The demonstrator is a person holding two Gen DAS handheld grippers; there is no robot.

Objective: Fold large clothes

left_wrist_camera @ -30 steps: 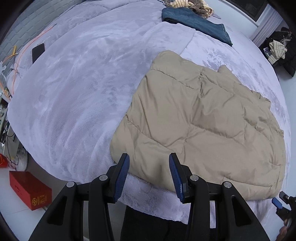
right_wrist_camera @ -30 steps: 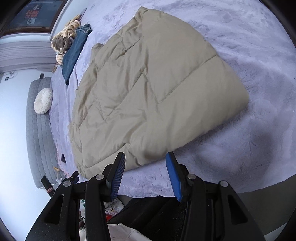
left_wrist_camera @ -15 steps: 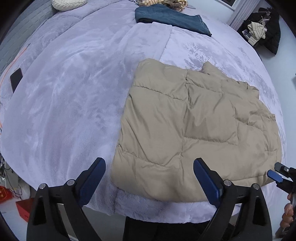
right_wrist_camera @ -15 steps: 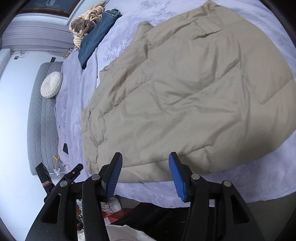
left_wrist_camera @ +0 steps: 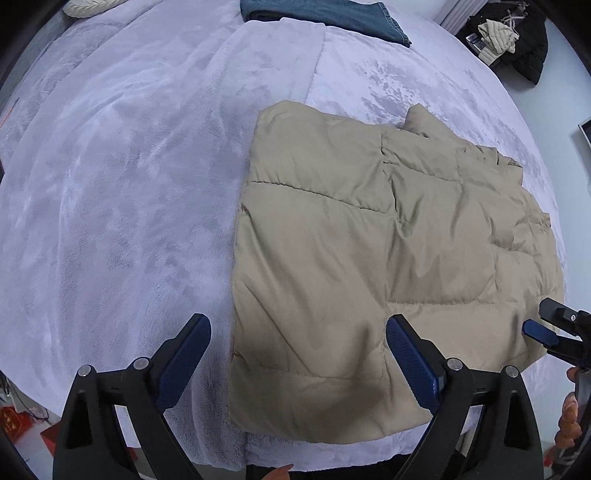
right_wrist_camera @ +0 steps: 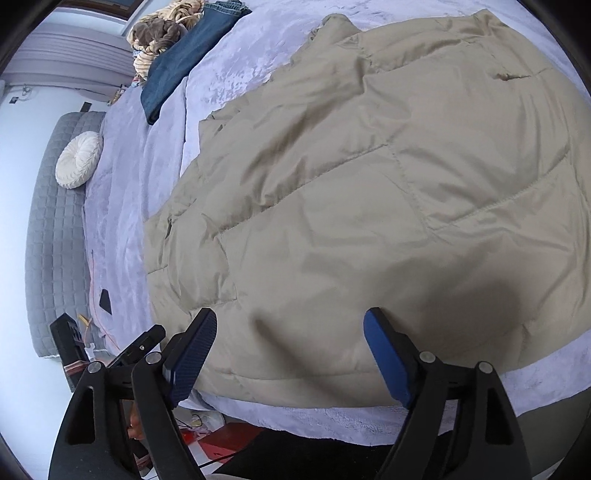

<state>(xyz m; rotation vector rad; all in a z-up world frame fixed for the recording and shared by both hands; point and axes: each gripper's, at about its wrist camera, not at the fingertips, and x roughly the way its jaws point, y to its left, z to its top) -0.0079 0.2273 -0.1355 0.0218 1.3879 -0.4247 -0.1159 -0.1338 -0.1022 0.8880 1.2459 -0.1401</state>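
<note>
Hovering wide apart: left gripper (left_wrist_camera: pixel 298 363), right gripper (right_wrist_camera: pixel 290 356) | jacket (left_wrist_camera: pixel 369 266) underside hidden

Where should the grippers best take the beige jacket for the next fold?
Probably the near hem of the jacket, one corner each, from the bed's near edge. That hem lies straight and flat there, and the open left gripper and right gripper hover above it.

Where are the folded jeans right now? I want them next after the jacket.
The jeans lie at the bed's far edge, top centre in the left wrist view, beyond the beige jacket; in the right wrist view, upper left beside a heap of clothes.
</note>
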